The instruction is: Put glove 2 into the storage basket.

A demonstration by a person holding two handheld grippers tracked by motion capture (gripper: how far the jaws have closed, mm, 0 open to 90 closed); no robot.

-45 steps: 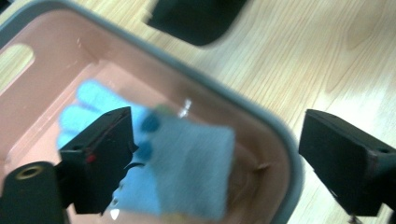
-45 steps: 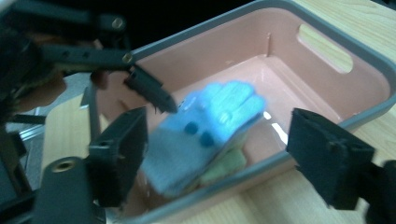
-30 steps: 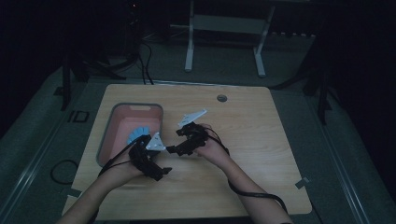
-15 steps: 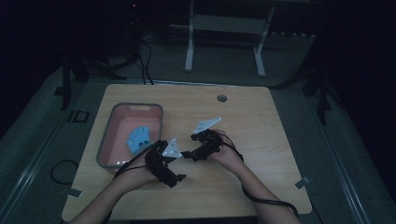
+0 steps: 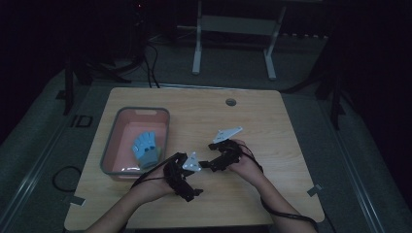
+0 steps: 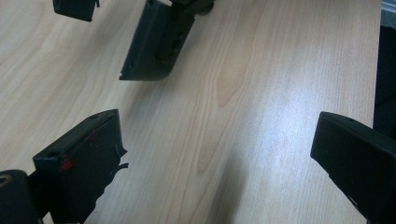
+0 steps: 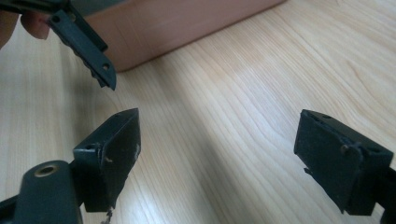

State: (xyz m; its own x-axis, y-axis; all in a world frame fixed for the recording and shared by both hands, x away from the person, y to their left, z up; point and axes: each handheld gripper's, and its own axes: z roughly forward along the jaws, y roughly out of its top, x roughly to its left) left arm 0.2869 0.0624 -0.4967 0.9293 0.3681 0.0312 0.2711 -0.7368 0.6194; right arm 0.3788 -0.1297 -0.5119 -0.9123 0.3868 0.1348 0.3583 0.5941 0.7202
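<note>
a light wooden table [image 5: 272, 126] is seen from the high view, with a pink rectangular tub [image 5: 119, 141] with a grey rim set on its left part. a light blue glove [image 5: 145, 148] lies inside the tub, toward its right wall. a small round grommet [image 5: 231, 102] is set into the table near the far edge.

the left gripper [image 5: 190, 190] is held low over the front middle of the table, just right of the tub's near corner, by the person's left hand [image 5: 150, 187]. in the left gripper view its jaws are seen spread wide apart over bare wood, with nothing between them.

the right gripper [image 5: 206, 164] is held by the right hand [image 5: 248, 162] just beside the left one, pointing toward it and toward the tub. in the right gripper view its jaws are likewise parted widely over bare wood, and nothing is gripped. the tub's pink wall [image 7: 177, 23] is seen beyond them in that view, with a jaw of the left gripper at upper left.

each gripper carries a pale three-cornered plate, and black cables trail back along both forearms.
</note>
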